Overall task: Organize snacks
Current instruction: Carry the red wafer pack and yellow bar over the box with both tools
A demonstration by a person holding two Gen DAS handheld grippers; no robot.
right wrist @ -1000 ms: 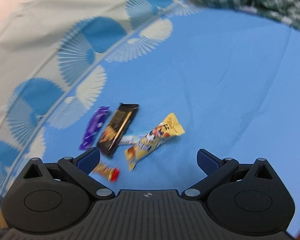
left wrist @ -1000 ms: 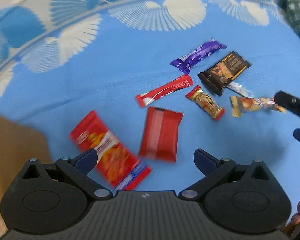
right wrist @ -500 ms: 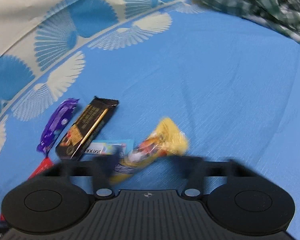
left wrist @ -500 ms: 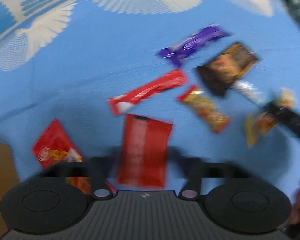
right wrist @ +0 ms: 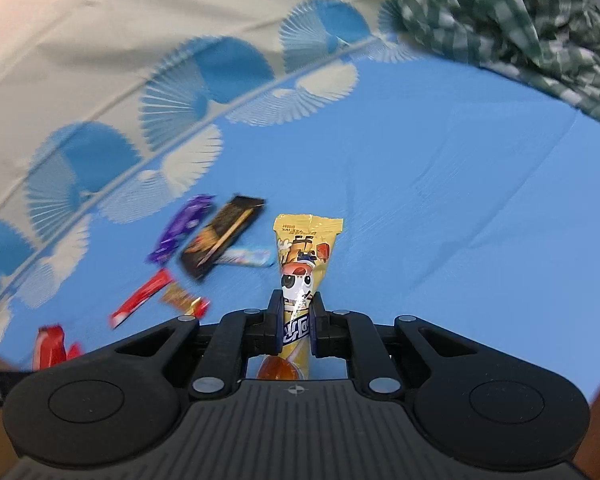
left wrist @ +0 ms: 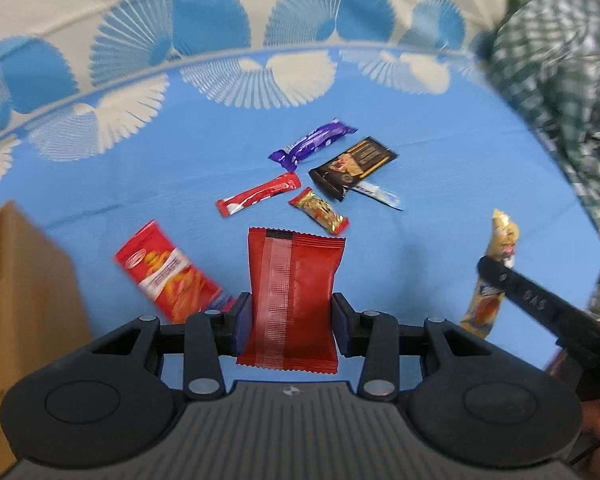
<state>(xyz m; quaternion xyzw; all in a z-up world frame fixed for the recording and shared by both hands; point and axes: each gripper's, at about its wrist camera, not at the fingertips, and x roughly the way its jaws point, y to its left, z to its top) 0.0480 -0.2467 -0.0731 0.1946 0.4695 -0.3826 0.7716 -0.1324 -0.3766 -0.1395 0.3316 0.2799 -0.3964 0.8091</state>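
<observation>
Left hand-held gripper point(left wrist: 292, 322) clamps red packet point(left wrist: 294, 296). Right hand-held gripper point(right wrist: 296, 330) pinches yellow snack point(right wrist: 302, 272). Box point(left wrist: 20, 288) at nine o'clock.

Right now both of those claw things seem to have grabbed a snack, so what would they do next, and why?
Probably carry both snacks over to the cardboard box at the left. The left gripper is shut on the red packet, the right gripper on the yellow packet, and both look lifted off the blue cloth. Other snacks wait on the cloth, so emptying both frees them.
</observation>
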